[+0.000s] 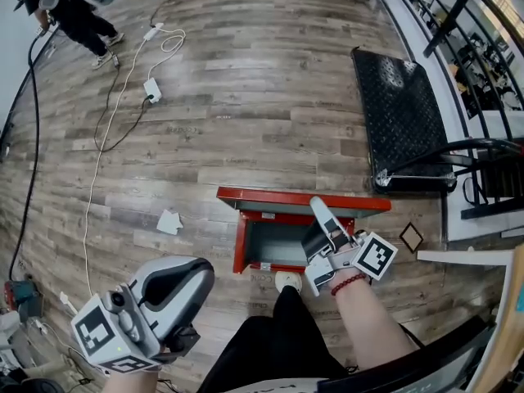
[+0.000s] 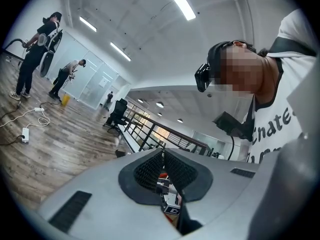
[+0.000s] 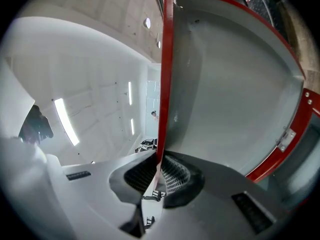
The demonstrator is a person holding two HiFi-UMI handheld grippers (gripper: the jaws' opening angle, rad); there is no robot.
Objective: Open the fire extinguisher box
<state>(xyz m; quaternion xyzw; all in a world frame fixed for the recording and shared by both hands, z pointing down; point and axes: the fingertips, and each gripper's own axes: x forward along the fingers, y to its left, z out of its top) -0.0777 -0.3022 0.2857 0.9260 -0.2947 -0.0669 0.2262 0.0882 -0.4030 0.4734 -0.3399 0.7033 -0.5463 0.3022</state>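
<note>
On the plank floor (image 1: 246,97) lies the red sheet-metal box (image 1: 278,248), its grey-lined door (image 3: 235,84) standing open with the right tongs (image 3: 159,166) clamped on its thin, smooth painted rim (image 3: 167,74), which I'd guess could slip free and slam shut, while the left tongs (image 2: 163,164) hang closed and empty.

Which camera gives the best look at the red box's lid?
The right gripper view: the lid fills it, grey inner face showing, its red edge pinched in the right gripper. The head view shows it only edge-on, a red strip above the box. The left gripper view misses it.
</note>
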